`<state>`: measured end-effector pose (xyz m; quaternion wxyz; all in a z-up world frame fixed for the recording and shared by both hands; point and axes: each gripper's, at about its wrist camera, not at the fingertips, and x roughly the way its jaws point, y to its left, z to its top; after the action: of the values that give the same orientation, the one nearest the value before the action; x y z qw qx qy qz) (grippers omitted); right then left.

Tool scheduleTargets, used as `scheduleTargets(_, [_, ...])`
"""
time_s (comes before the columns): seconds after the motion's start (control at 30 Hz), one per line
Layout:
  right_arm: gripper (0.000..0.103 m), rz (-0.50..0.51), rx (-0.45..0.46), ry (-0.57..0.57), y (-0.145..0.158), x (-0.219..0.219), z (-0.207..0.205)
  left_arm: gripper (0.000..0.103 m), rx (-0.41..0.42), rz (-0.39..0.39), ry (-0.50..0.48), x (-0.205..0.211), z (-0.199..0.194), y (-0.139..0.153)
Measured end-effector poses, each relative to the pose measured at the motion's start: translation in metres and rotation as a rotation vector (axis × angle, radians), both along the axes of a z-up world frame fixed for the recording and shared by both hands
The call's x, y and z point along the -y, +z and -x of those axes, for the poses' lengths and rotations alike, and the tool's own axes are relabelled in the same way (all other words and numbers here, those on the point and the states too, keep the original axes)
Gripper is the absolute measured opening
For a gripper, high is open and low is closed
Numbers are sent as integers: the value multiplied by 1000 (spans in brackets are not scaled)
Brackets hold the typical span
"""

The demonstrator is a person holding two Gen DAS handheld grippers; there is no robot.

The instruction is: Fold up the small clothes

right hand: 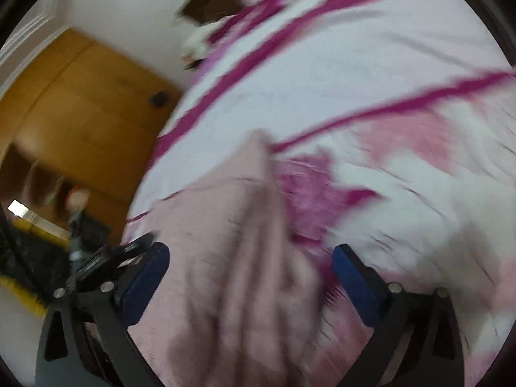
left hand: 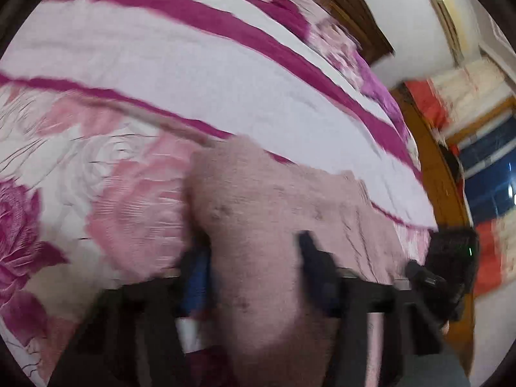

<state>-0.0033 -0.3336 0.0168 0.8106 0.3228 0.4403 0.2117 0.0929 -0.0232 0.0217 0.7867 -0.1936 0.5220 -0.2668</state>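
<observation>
A small pale pink garment lies on a bed with a pink and magenta floral sheet. In the left wrist view my left gripper has its two blue-padded fingers on either side of a bunched fold of the garment, which fills the gap between them. In the right wrist view my right gripper stands open, its blue pads wide apart, just above a raised fold of the same garment. Both views are blurred by motion.
The bed's wooden edge and a wooden floor lie beside the sheet. My right gripper's black body shows at the right of the left wrist view. A dark headboard stands at the far end.
</observation>
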Motion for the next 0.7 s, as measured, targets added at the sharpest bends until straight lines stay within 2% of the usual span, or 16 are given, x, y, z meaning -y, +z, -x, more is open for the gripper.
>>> scheduleTargets(0.03, [90, 47, -3, 33, -4, -10, -6, 11, 17, -17, -15, 5, 2, 1])
scheduleTargets(0.07, [66, 81, -5, 47, -6, -17, -9, 9, 41, -40, -30, 10, 5, 2])
scheduleTargets(0.1, [51, 84, -2, 49, -9, -21, -11, 7, 57, -53, -31, 12, 6, 3])
scheduleTargets(0.13, [38, 43, -2, 48, -10, -22, -13, 5, 58, -51, -26, 11, 4, 3])
scheduleTargets(0.17, [36, -5, -13, 40, -12, -21, -17, 4, 49, -37, -18, 9, 2, 3])
scheduleTargets(0.2, [34, -9, -12, 32, -11, -22, -18, 3, 39, -24, -9, 5, -2, 2])
scheduleTargets(0.3, [32, 41, 10, 13, -1, -29, -19, 2, 59, -16, 12, -2, -6, 8])
scheduleTargets(0.43, [31, 119, 66, -19, 25, -37, -15, 2, 174, -109, -11, 8, 1, 31])
scheduleTargets(0.53, [31, 164, 89, -56, 40, -40, -27, 2, 225, -161, -13, 16, 2, 43])
scheduleTargets(0.7, [31, 242, 114, -105, 60, -40, -42, 2, 245, -157, -9, 24, -18, 59])
